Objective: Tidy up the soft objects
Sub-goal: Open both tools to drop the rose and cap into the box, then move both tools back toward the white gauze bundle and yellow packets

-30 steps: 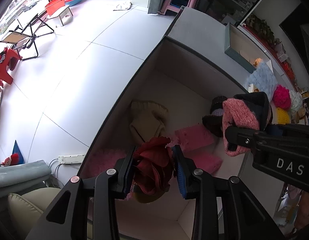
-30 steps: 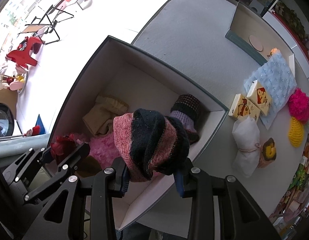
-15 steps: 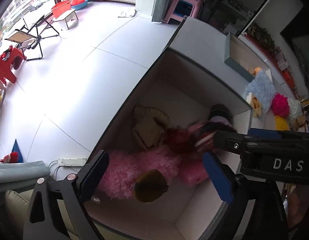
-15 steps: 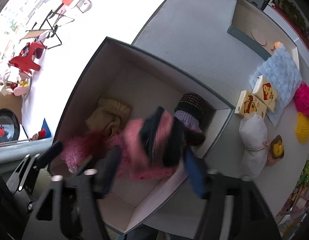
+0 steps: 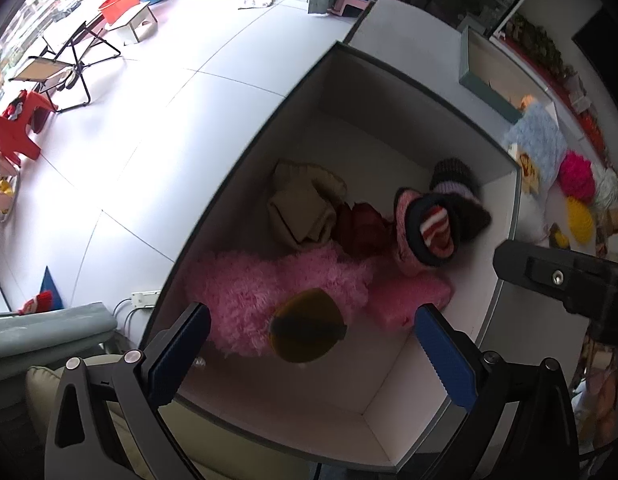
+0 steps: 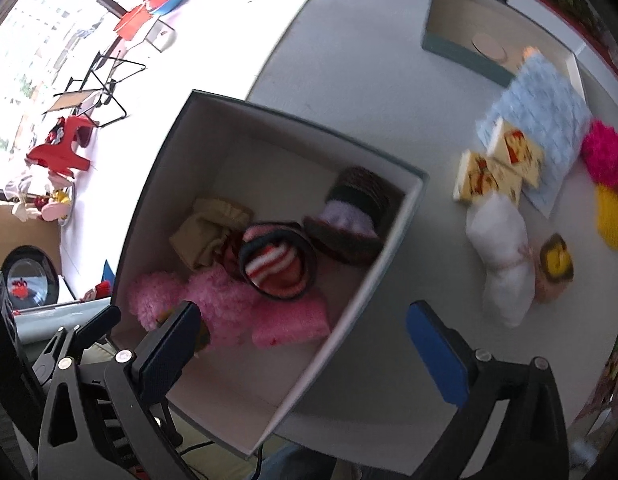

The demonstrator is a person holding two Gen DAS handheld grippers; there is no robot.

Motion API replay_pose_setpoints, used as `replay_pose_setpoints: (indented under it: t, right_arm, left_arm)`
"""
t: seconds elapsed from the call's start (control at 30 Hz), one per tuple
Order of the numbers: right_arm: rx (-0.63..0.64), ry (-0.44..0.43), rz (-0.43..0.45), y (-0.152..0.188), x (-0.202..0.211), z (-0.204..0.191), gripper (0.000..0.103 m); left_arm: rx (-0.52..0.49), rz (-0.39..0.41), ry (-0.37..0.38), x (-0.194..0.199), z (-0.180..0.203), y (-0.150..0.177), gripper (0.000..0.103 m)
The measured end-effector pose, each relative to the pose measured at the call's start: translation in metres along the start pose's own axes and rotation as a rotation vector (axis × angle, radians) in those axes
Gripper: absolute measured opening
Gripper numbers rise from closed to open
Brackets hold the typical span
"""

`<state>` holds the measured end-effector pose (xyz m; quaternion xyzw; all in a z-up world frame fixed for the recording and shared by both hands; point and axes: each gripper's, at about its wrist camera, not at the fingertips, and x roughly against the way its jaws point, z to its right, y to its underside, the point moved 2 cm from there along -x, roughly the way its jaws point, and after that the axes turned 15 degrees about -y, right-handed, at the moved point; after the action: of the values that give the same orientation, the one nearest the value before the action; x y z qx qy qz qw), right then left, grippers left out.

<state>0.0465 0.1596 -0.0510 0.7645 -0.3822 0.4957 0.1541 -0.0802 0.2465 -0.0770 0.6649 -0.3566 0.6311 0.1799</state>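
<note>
My left gripper [image 5: 309, 354] was wide open above the near end of the box [image 5: 409, 80], and nothing was between its blue pads [image 5: 445, 356]. My right gripper [image 6: 305, 344] was also wide open and held nothing; it hung over the near right wall of the same box [image 6: 389, 276], with one finger above the inside and the other above the grey table [image 6: 373, 64].

Inside the box lay the soft things. The pink and black knitted hat [image 5: 429, 232] rested on its side, its striped lining visible, and it touched the dark red cloth [image 5: 361, 228] at its left. A beige knitted piece [image 5: 305, 208] was beside the red cloth. A fluffy pink item [image 5: 269, 300] lay near my left fingers. A brown and lilac hat [image 6: 353, 216] was in the far corner.

On the table outside, a white bundle [image 6: 505, 256] and a light blue cloth [image 6: 541, 104] were well apart from the box.
</note>
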Motion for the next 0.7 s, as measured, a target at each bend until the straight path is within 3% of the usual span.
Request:
replay_pose_setpoints:
  t: [0.43, 0.7]
  right_arm:
    - [-0.031, -0.019, 0.014, 0.024, 0.015, 0.022, 0.103]
    - [-0.125, -0.042, 0.032, 0.042, 0.028, 0.06, 0.103]
  left_arm:
    - [-0.07, 0.013, -0.034, 0.018, 0.03, 0.004, 0.103]
    - [-0.149, 0.02, -0.037, 0.031, 0.067, 0.009, 0.103]
